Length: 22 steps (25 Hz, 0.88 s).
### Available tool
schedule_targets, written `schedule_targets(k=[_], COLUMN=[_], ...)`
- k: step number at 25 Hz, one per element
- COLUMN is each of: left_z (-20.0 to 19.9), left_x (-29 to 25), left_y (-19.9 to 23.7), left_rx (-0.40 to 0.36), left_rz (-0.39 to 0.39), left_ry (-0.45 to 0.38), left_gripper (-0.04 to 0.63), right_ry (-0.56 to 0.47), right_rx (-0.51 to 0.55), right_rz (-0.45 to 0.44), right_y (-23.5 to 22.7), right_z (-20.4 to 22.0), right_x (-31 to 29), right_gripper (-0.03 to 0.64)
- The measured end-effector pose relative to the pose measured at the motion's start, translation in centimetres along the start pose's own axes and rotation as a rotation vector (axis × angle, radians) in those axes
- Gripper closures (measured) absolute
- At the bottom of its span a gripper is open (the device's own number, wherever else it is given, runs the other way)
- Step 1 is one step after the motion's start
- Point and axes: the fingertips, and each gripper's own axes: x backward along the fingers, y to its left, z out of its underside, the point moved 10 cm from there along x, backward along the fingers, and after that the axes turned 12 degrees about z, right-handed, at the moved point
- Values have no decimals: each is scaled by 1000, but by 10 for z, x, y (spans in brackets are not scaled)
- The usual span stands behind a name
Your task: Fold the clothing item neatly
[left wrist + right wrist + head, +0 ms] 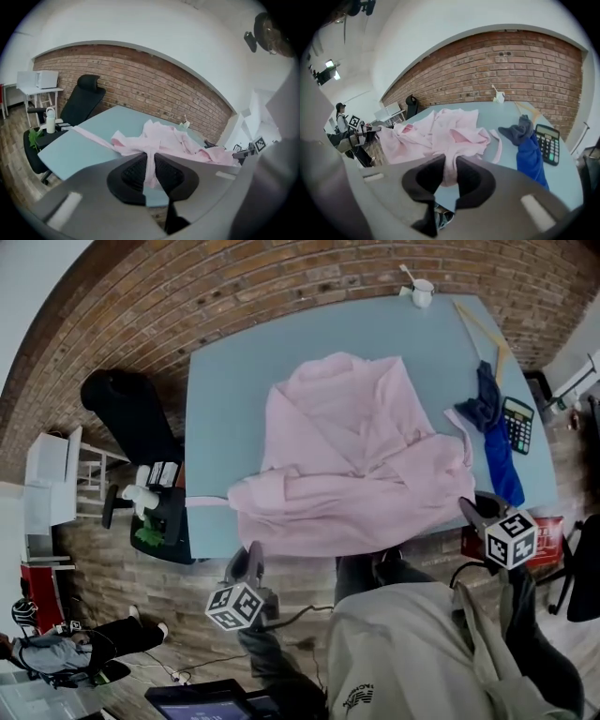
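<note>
Pale blue desk (234, 399) near a brick wall (511, 61), with a black chair (131, 413) off its left end and a plank floor (103, 568). The pink robe (352, 460) lies crumpled across the middle of the desk, its near edge hanging past the front. The left hand-held gripper (150, 173) and right hand-held gripper (450, 171) are each pinched nearly closed on that near edge. A blue cloth (492, 427) and calculator (517, 424) sit on the right, with a cup (422, 292) at the far edge.
</note>
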Motion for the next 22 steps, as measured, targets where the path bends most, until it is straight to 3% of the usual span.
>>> schedule_targets(k=[5, 12, 22], left_z=[-35, -92, -169], left_x=[-17, -46, -113], left_y=[-1, 16, 46], left_rx=[-25, 54, 6], left_rz=[27, 58, 67], left_ry=[-62, -167, -176], left_gripper=[546, 546, 548], right_ry=[-67, -170, -245], right_rx=[8, 47, 23], right_rz=[-10, 9, 95], right_y=[-5, -10, -27], right_z=[-38, -102, -180], right_x=[-5, -28, -89], right_gripper=[560, 561, 561])
